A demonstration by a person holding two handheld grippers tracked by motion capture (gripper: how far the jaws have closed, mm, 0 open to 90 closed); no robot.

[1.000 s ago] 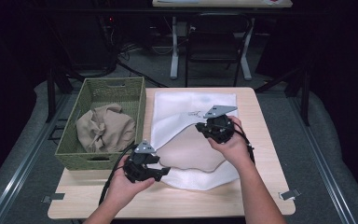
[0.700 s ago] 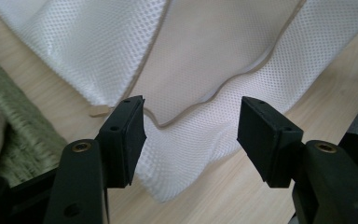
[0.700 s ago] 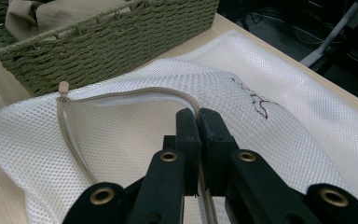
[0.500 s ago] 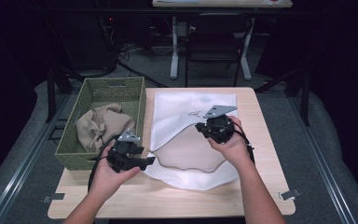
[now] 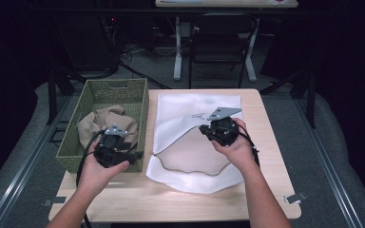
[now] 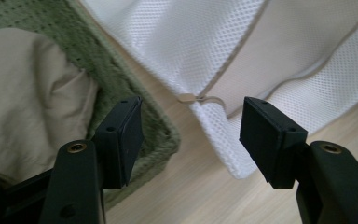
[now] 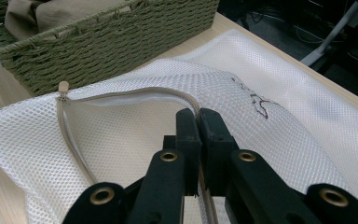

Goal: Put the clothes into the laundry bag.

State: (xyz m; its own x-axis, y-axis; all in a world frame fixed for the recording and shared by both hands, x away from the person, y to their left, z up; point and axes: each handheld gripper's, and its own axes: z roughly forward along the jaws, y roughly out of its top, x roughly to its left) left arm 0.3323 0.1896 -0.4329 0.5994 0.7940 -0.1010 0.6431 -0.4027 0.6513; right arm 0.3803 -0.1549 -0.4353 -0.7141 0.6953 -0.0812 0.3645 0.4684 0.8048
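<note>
A white mesh laundry bag (image 5: 195, 114) lies flat on the wooden table (image 5: 266, 190), its beige zipper edge (image 7: 135, 92) curving open. My right gripper (image 5: 205, 131) is shut on the bag's zipper edge, with the upper lip pinched between the pads (image 7: 199, 119). The zipper pull (image 6: 186, 97) sits at the bag's left corner beside the green woven basket (image 5: 116, 84). A crumpled beige cloth (image 5: 97, 123) fills the basket. My left gripper (image 5: 134, 156) hovers over the basket's near right corner, open with nothing between its jaws (image 6: 191, 135).
The basket stands along the table's left side, its right wall (image 6: 135, 93) close to the bag. Bare wood runs along the front edge of the table. Behind the table are a chair (image 5: 218, 42) and dark floor.
My left gripper has moved left and slightly up, from the bag's near left edge to the basket's front corner. The right gripper and the bag have kept still.
</note>
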